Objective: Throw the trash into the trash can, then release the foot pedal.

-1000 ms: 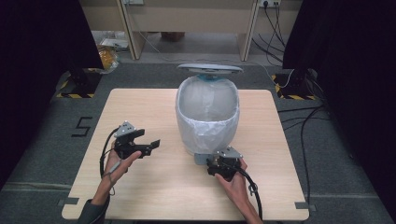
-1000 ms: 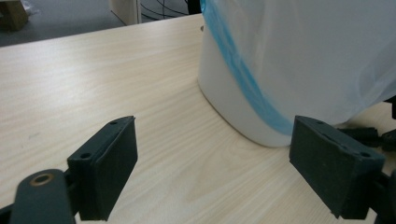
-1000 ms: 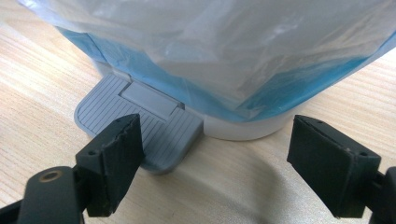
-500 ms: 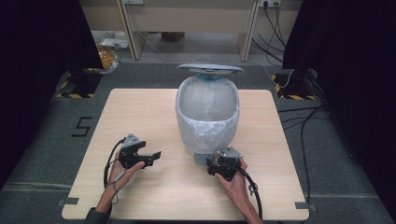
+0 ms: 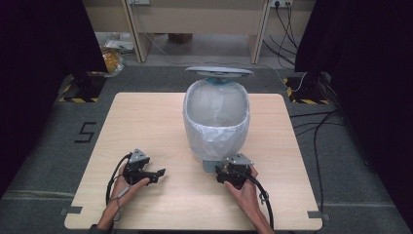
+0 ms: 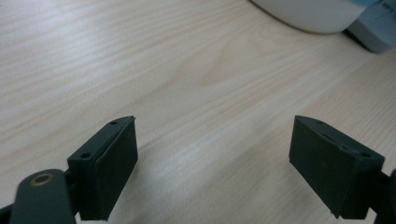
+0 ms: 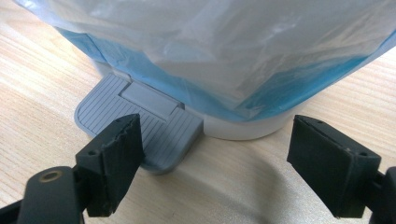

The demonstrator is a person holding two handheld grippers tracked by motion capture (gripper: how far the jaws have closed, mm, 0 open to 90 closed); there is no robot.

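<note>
While the bin's (image 5: pixel 216 124) lid stands raised, both tools (left (image 5: pixel 155 174), right (image 7: pixel 212 161)) gape apart, the right at its pedal (image 7: pixel 140 126).

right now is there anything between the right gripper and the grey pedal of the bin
Nothing visible stands between them. The right gripper is open, its jaws just short of the grey pedal at the foot of the bin, with bare table in the gap. The bag hangs above the pedal, not across the approach.
</note>
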